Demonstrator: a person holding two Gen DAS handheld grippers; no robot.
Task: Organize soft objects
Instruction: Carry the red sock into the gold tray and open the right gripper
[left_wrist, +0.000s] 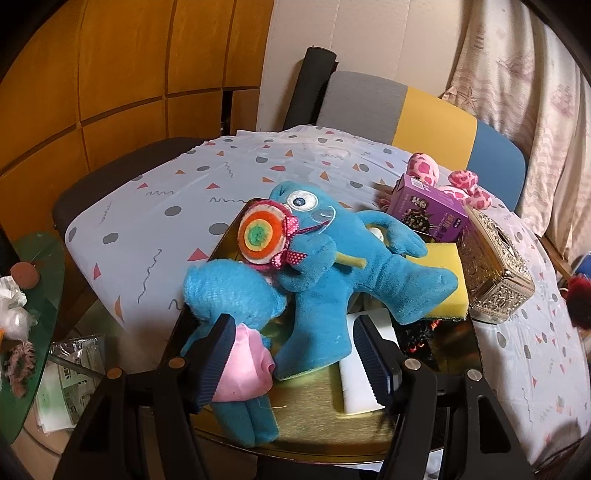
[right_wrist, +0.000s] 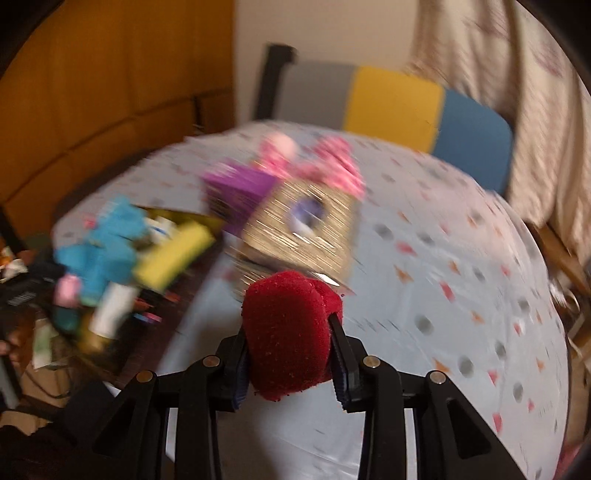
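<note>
1. The table (left_wrist: 159, 192) fills most of both views under a pale cloth with dots and triangles. Its far half lies bare, and on the right the bare cloth runs up to the near rim. That is the open room for moving.
2. A gold tray (left_wrist: 314, 406) sits at the near left of the table. It is crowded, and its near lip comes close to the table's near edge, so I would judge anything set there could slide off.
3. The big blue one-eyed plush (left_wrist: 332, 266) sprawls across the tray and partly over a yellow sponge (left_wrist: 439, 273). A smaller blue doll in a pink skirt (left_wrist: 236, 295) leans against its left side.
4. An ornate gold box (left_wrist: 495, 266) and a purple carton (left_wrist: 428, 206) stand just right of the tray, with a pink spotted plush (left_wrist: 461, 181) behind them. They wall in that side.
5. The left gripper (left_wrist: 291, 362) hangs above the tray's near end with its tongs spread. The doll's skirt touches the left pad and the big plush's leg lies between the pads, neither one pinched.
6. The right gripper (right_wrist: 290, 328) pinches a red spongy lump (right_wrist: 288, 332), clear above the cloth; the blur suggests a carry.
7. By my reckoning the step is bringing the red piece to the other soft things. Next it needs a free spot on the tray, reached from the near side to avoid the gold box.
</note>
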